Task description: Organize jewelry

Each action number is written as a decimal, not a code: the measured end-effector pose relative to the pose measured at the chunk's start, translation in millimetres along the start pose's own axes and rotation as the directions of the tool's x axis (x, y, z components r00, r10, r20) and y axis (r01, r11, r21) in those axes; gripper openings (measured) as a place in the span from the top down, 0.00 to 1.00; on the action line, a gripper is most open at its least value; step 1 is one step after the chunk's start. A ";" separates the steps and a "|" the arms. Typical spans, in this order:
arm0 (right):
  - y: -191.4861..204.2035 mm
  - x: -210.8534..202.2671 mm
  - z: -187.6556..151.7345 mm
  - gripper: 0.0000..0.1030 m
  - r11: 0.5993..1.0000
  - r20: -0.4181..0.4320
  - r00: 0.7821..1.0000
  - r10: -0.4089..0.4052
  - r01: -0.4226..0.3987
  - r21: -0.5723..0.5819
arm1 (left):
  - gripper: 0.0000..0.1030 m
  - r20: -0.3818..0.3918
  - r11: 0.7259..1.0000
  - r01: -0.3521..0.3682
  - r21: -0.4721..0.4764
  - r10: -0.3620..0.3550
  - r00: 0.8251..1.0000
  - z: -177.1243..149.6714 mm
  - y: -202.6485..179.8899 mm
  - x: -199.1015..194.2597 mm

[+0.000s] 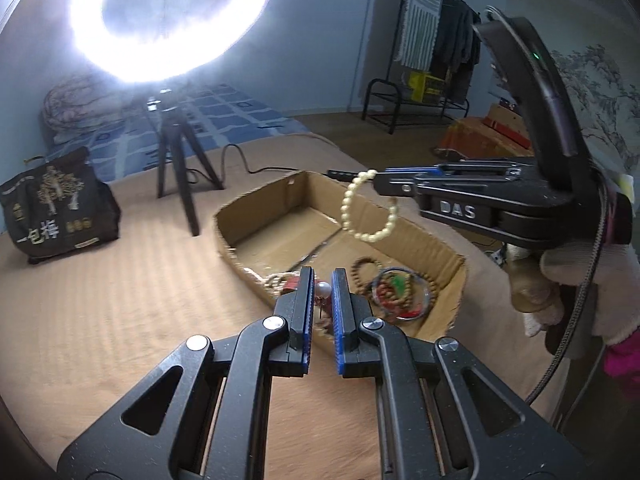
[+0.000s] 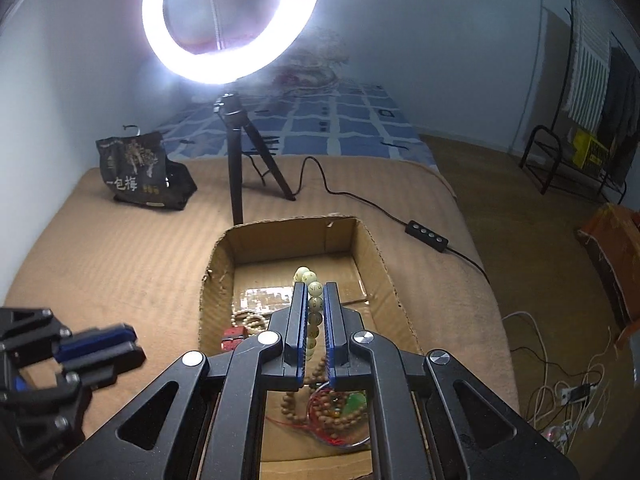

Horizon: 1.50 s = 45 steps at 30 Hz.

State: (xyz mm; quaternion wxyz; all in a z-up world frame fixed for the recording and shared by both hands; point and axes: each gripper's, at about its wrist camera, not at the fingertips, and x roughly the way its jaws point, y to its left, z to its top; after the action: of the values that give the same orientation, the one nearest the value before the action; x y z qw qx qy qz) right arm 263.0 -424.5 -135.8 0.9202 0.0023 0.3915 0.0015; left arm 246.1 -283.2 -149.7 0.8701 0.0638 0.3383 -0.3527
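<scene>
An open cardboard box point(image 1: 240, 220) point(image 2: 218, 264) lies on the tan bed cover. It holds brown wooden bead bracelets point(image 1: 362, 276) point(image 2: 292, 404), a clear bangle point(image 1: 400, 292) with red and green pieces, a red item point(image 2: 232, 338) and a cream bead strand point(image 2: 250, 320). My right gripper point(image 1: 374, 176) point(image 2: 314, 286) is shut on a cream bead bracelet point(image 1: 368, 236) point(image 2: 314, 304), which hangs above the box. A gloved hand point(image 1: 580, 280) holds this gripper. My left gripper point(image 1: 323, 276) point(image 2: 138, 346) hovers at the box's near-left edge, shut on a small pearl ornament point(image 1: 323, 290).
A ring light point(image 2: 232, 20) on a black tripod point(image 2: 236, 168) stands behind the box, its cable and controller point(image 2: 426, 236) running right. A black printed bag point(image 2: 140, 172) sits at far left. Beyond lie a blue quilt, a clothes rack point(image 1: 424, 40) and floor cables point(image 2: 560, 392).
</scene>
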 end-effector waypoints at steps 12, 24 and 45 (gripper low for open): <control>-18.5 16.1 -5.3 0.94 0.997 -0.031 0.998 0.055 -0.053 0.063 | 0.94 -0.032 1.000 0.028 0.006 -0.028 0.999 -0.3 -22.1 15.8; -26.2 14.6 -5.7 0.62 0.993 -0.023 0.998 0.056 -0.054 0.102 | 0.80 -0.036 1.000 0.011 0.015 -0.011 0.999 0.6 -27.9 15.7; -24.0 -14.5 -3.7 0.32 0.994 0.037 0.999 0.016 -0.020 0.108 | 0.39 -0.005 0.999 -0.047 0.000 0.047 0.999 5.1 -25.3 -5.4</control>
State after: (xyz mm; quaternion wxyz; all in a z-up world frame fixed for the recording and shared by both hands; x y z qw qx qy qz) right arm 250.3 -448.5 -128.0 0.9256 0.0557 0.3742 -0.0116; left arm 229.5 -300.7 -139.2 0.8773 0.0726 0.3387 -0.3322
